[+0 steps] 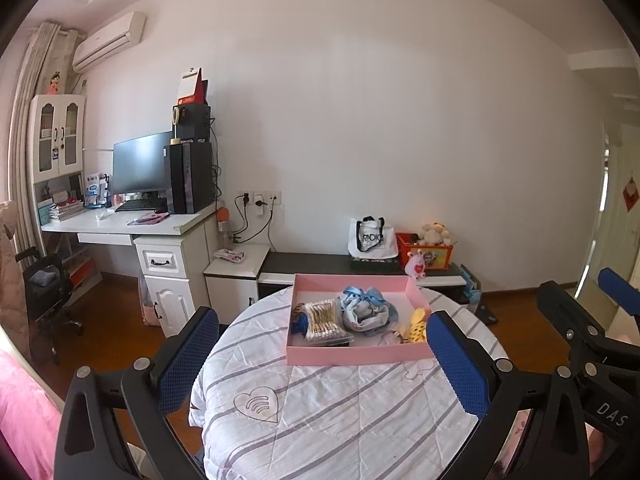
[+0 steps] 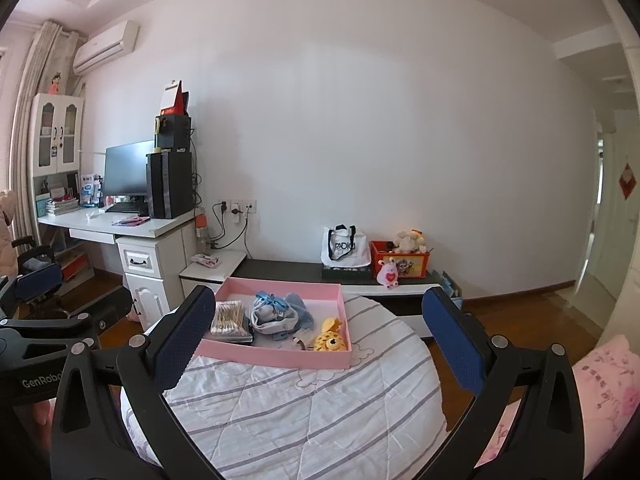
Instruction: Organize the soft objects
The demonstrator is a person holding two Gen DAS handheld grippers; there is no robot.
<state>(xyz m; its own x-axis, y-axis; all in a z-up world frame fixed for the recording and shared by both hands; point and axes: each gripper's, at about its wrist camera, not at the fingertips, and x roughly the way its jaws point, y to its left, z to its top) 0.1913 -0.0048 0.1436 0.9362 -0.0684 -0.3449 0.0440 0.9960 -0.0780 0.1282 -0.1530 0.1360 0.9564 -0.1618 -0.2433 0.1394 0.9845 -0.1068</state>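
Note:
A shallow pink tray (image 1: 352,356) (image 2: 280,354) rests at the far side of a round table under a white striped quilt (image 1: 320,420) (image 2: 300,412). Inside lie a pack of cotton swabs (image 1: 324,318) (image 2: 229,318), a blue-grey cloth bundle with a blue ribbon (image 1: 366,308) (image 2: 276,312) and a yellow knitted piece (image 1: 418,326) (image 2: 330,338). My left gripper (image 1: 322,316) hovers open just short of the tray, holding nothing. My right gripper (image 2: 319,294) is open and empty too, beside the left one.
A white desk (image 1: 120,222) with monitor and computer tower stands at the left wall, an office chair (image 1: 44,292) before it. A low cabinet (image 1: 320,264) behind the table carries a white bag (image 1: 370,238) and a red toy box (image 1: 426,250). Pink bedding (image 2: 608,392) lies on the right.

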